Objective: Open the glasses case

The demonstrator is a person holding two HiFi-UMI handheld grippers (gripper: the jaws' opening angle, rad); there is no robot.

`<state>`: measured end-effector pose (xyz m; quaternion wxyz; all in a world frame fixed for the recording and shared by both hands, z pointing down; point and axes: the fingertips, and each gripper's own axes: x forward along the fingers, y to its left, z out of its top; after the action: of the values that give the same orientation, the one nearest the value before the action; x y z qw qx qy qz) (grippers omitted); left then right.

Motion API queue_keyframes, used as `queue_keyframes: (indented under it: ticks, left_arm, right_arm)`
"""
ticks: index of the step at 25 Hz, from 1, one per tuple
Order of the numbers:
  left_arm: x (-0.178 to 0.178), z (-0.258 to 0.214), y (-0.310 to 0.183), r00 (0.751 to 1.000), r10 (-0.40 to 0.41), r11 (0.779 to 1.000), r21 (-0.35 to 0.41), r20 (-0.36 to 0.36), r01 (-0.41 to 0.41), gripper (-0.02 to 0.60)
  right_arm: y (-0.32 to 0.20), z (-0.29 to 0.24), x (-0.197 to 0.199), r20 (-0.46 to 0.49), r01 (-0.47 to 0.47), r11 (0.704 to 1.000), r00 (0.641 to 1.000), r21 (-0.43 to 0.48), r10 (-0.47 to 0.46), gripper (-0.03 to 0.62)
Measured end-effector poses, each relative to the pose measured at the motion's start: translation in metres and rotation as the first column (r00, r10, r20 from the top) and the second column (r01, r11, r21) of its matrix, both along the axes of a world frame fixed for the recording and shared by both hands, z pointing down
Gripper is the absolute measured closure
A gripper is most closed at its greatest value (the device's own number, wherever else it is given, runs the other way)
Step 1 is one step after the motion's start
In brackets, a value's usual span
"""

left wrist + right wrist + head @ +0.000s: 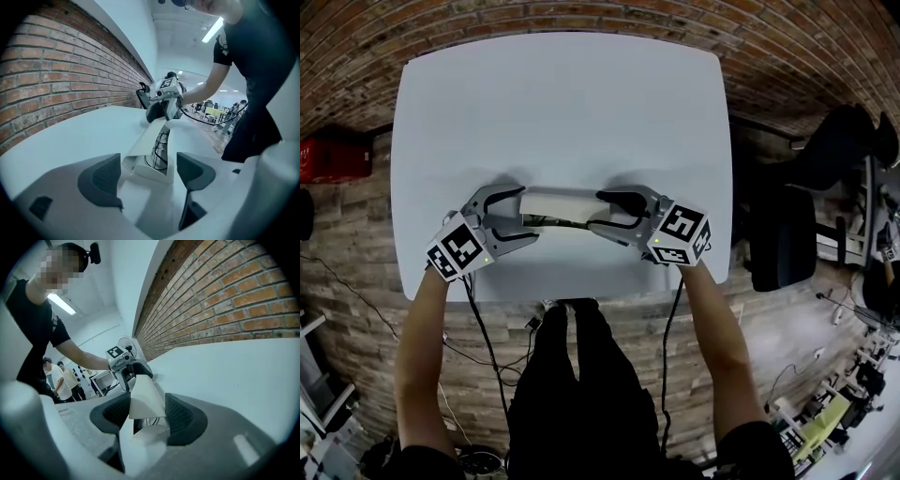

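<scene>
A white glasses case lies across the near half of the white table. Its lid stands partly raised, and dark glasses show inside. My left gripper is open around the case's left end. In the left gripper view the case sits between the pads with a gap on each side. My right gripper holds the right end. In the right gripper view both its pads rest against the case. Each gripper shows in the other's view, at the case's far end: the right gripper and the left gripper.
The table stands on a brick-patterned floor, and a brick wall runs along one side. A red box sits on the floor at the left and a black chair at the right. Cables hang from the grippers near my legs. People stand far off.
</scene>
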<state>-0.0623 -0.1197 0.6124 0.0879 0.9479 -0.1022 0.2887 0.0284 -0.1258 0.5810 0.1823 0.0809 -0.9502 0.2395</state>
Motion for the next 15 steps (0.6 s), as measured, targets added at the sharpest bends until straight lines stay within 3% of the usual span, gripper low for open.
queue_keyframes:
  ticks: [3,7,15]
  left_arm:
    - [0.000,0.002,-0.004,1.000,-0.028,1.000,0.005,0.012,0.028,0.232]
    - [-0.003,0.013,-0.001,0.991,-0.003,0.998,0.059,0.133,-0.005,0.230]
    - [-0.003,0.013,-0.004,0.992,-0.019,0.996,0.083,0.123,0.008,0.223]
  right_arm:
    - [-0.005,-0.004,0.000,0.021,-0.014,1.000,1.000,0.000,0.014,0.393]
    - [-0.010,-0.006,0.000,0.009,-0.017,1.000,1.000,0.021,0.017,0.397]
    - [-0.018,-0.006,0.002,0.009,-0.054,0.997,0.999,0.046,0.053,0.398]
